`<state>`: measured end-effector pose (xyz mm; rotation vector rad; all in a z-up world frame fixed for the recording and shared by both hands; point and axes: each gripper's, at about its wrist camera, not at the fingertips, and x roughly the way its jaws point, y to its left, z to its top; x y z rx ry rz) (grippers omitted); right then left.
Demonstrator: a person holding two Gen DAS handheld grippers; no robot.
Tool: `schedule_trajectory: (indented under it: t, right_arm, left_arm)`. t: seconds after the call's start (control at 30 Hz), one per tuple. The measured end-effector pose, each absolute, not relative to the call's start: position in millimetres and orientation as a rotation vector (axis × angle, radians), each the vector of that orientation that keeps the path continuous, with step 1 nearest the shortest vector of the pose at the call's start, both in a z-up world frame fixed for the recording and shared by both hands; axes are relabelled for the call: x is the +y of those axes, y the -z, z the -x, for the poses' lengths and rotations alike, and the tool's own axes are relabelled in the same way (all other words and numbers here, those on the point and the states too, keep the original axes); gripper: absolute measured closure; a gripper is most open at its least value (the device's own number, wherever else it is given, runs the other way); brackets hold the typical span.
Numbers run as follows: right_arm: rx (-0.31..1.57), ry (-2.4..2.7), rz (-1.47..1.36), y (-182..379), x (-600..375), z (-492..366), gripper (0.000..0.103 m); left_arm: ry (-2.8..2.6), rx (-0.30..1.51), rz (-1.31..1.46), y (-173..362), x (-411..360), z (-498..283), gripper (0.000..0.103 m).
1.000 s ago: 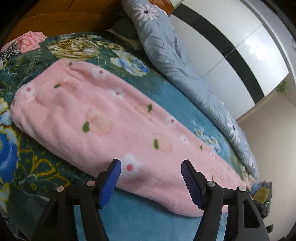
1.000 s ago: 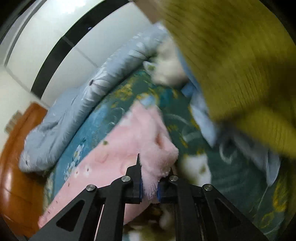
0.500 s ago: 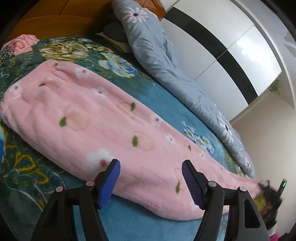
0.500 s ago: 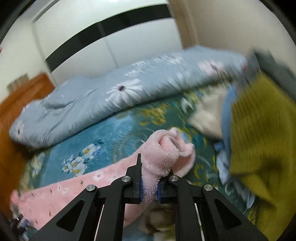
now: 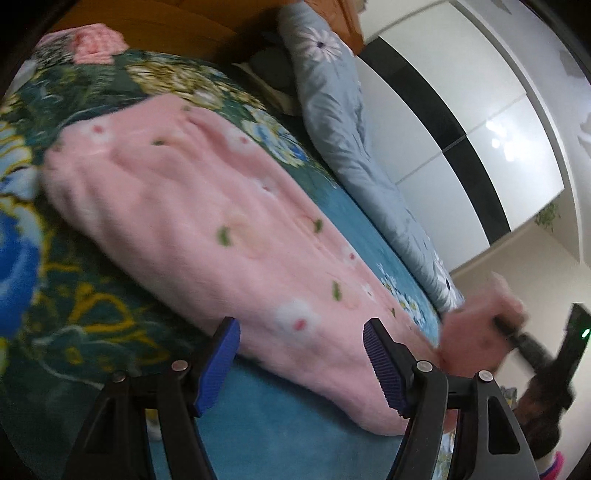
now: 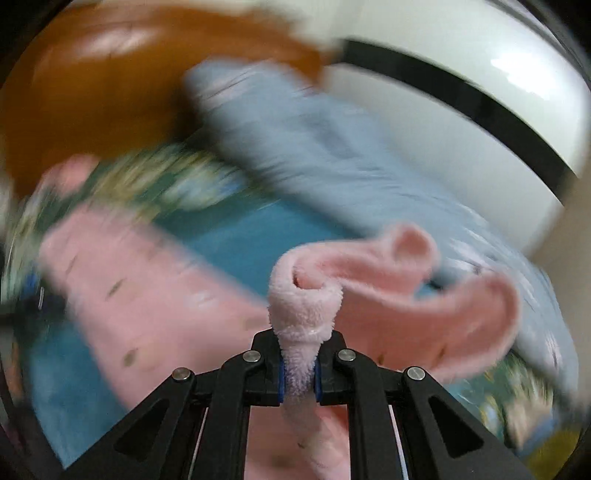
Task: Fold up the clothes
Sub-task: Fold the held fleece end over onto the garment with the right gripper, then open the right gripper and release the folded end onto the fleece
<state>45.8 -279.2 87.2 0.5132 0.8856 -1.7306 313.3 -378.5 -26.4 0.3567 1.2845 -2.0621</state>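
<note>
A pink fleece garment [image 5: 207, 221] with small flower and fruit prints lies lengthwise across the patterned bed cover. My left gripper [image 5: 299, 363] hovers open over its near edge, blue pads wide apart with nothing between them. In the left wrist view, the garment's far end rises at the lower right, where the right gripper [image 5: 517, 336] shows as a dark blurred shape. In the right wrist view, my right gripper [image 6: 299, 373] is shut on a bunched end of the pink garment [image 6: 306, 306], which curls up above the pads. That view is heavily blurred.
A grey-blue floral duvet [image 5: 354, 147] is piled along the far side of the bed. The teal and green flowered bed cover [image 5: 74, 302] spreads under the garment. A wooden headboard [image 5: 166, 33] and a white wardrobe [image 5: 480, 122] with a black band stand behind. Pink folded cloth [image 5: 96, 44] lies near the headboard.
My right gripper has swung with the held garment end toward the headboard side, lifting it over the garment. The left gripper has stayed open near the garment's edge.
</note>
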Motion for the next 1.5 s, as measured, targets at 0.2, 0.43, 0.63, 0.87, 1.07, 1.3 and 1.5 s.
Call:
schedule_trajectory:
  t: [0.2,0.43,0.63,0.87,1.07,1.3,1.5]
  right_arm:
    - [1.093,1.645,-0.522,12,-314,-120,0.089]
    - [0.875,1.592,-0.575,-11,-280,-115,0.067]
    - [0.762,1.728,-0.587,-38,-251,-73,0.057]
    - [0.919,1.654,-0.584,-18,-269,-83,0.057]
    - [1.014,1.706,-0.559,-1,-288,-89,0.060]
    - [0.837,1.611,-0.659,-36,-288,-92,0.099]
    - [0.849,1.539,-0.594,-42,-295,-127,0.101]
  left_arm:
    - [2.036,1.324,-0.314,35,-382,-340,0.027]
    - [2.057,1.340,-0.295,36,-379,-333,0.026]
    - [2.120,1.318,-0.307,26,-379,-300,0.024]
    - [2.228,1.198,-0.301,21,-368,-269,0.024]
    - [2.225,1.179,-0.298,30,-371,-276,0.024]
    - [2.210,1.199,-0.283,38,-372,-286,0.024]
    - [2.197,1.209,-0.272,39,-373,-290,0.024]
